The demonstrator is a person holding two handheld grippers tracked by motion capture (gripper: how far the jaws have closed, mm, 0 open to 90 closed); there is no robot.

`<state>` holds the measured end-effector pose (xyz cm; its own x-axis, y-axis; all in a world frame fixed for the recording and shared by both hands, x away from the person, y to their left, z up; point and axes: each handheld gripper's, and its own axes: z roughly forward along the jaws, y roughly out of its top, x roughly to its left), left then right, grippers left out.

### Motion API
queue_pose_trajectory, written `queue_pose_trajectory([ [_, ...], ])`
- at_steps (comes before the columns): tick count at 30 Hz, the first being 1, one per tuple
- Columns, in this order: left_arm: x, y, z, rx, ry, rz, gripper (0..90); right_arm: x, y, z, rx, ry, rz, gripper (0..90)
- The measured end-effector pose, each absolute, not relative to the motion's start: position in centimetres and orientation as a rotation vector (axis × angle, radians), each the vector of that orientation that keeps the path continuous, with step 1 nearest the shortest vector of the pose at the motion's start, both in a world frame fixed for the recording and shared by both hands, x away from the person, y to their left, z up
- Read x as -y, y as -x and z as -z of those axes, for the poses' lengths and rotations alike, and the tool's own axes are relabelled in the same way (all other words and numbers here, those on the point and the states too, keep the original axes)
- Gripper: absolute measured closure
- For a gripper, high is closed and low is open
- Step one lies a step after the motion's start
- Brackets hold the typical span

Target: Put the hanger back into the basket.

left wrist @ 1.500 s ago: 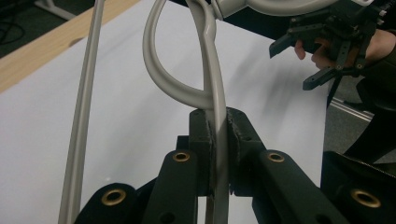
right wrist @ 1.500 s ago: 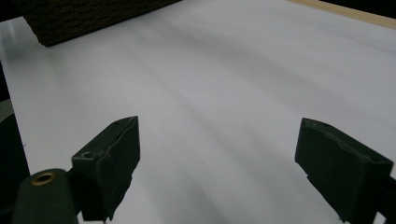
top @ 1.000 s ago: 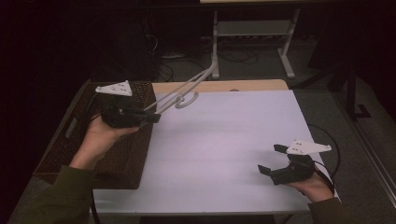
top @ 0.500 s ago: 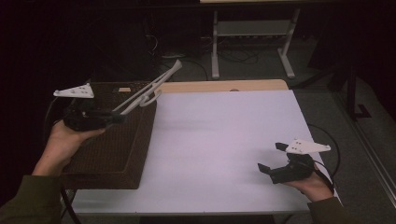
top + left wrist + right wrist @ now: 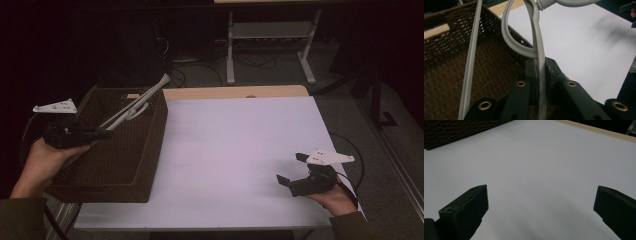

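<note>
Left hand-held gripper (image 5: 102, 133) is clamped tight on the handle of the grey plastic tongs (image 5: 134, 106), holding them over the dark brown woven basket (image 5: 131, 172); transfer-to-basket step, by my read. Right hand-held gripper (image 5: 291, 171) idles wide open and empty, well right of the basket on the white desk (image 5: 235, 150). Next: lower the tongs inside the basket walls, then release.

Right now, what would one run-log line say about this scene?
left tool: shut on hanger | hanger: over basket | right tool: open, holding nothing, above table
</note>
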<state>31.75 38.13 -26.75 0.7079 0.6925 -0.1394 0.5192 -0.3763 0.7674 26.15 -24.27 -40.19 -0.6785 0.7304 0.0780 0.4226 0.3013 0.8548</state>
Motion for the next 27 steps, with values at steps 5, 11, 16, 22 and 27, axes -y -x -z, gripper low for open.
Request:
queue_pose_trajectory([
  [5, -39.5, -31.0, 27.3, -0.957, -2.056, -0.255, 82.4, 24.3, -26.2, 40.2, -2.246, -1.044, -1.329, 0.0],
  [11, -40.6, -30.9, 28.2, -1.001, -2.063, -0.239, 82.4, 24.3, -26.2, 40.2, -2.245, -1.047, -1.327, 0.0],
  [16, -40.9, -31.3, 29.2, -1.025, -2.087, -0.208, 82.3, 24.3, -26.3, 40.3, -2.243, -1.042, -1.322, 0.0],
  [22, -40.7, -32.2, 30.0, -1.049, -2.125, -0.184, 82.3, 24.4, -26.3, 40.2, -2.242, -1.045, -1.322, 0.0],
  [27, -40.5, -32.9, 30.7, -1.062, -2.162, -0.154, 82.2, 24.4, -26.3, 40.3, -2.243, -1.040, -1.319, 0.0],
])
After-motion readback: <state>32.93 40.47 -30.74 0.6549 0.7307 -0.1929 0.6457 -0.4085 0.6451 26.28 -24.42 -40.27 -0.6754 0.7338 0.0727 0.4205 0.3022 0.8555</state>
